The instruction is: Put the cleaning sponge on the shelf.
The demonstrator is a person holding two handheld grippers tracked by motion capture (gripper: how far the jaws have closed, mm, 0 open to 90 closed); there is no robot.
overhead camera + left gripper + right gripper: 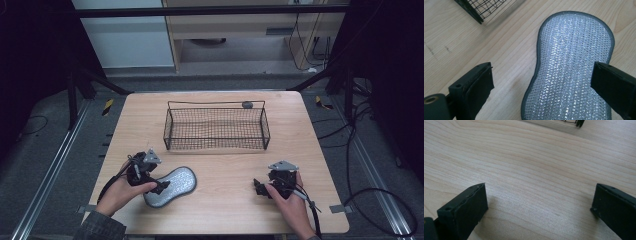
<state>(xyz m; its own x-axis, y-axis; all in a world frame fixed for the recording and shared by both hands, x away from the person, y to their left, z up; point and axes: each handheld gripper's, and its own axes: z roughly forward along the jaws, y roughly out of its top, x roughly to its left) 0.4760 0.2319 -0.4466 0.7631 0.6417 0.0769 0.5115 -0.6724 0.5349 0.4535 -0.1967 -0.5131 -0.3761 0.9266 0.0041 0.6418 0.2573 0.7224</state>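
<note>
While the left claw gapes over the silver pad, the right claw spreads above bare table.

Your table is pale matt wood with visible grain. The pad looks like shiny, bumpy silver mesh with grey cloth edging. Basket is thin black wire; your jaws look matt black.

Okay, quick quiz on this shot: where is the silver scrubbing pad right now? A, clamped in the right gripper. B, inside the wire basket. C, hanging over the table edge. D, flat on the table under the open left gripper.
D: the silver scrubbing pad lies flat on the wooden table, with the left gripper wide open over it, jaws on either side, outside the wire basket.
</note>
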